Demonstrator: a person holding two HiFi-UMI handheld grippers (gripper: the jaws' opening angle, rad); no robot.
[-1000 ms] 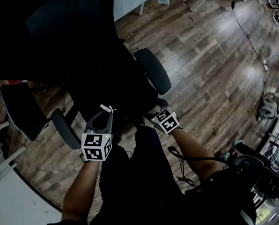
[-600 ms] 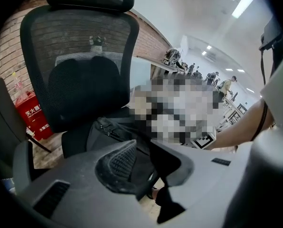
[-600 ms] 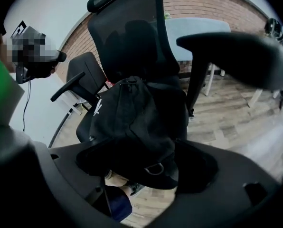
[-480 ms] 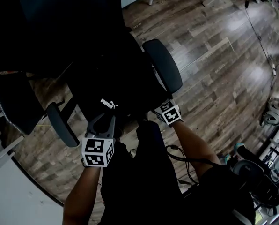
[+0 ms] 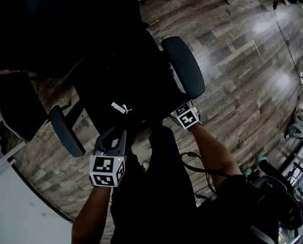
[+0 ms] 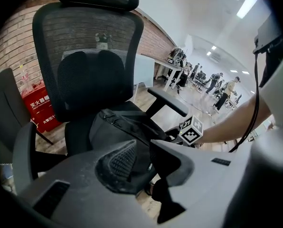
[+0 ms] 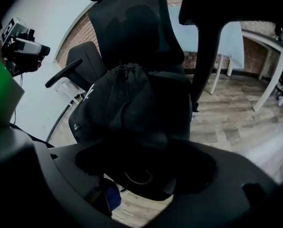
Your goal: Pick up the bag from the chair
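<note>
A black bag (image 5: 126,90) with a white logo lies on the seat of a black office chair (image 5: 184,67). In the left gripper view the bag (image 6: 115,125) fills the seat below the mesh backrest (image 6: 89,42). My left gripper (image 5: 113,131) hovers at the seat's front edge, just short of the logo. Its jaws (image 6: 144,148) stand open by a narrow gap with nothing held. My right gripper (image 5: 168,123) is by the bag's front right corner, under the armrest. It looks open (image 7: 141,151), with the bag (image 7: 127,96) bulging just ahead of it; that view is very dark.
A second dark chair (image 5: 14,111) stands to the left, and the near armrest (image 5: 65,131) sits beside my left gripper. A red box (image 6: 39,106) is behind the chair. White table legs (image 7: 262,87) stand at the right. Cables (image 5: 289,34) cross the wood floor.
Both grippers have come closer to the chair's front edge. The bag's white logo, earlier at the left jaws' tips, now shows clear beyond them. Nothing was taken hold of.
</note>
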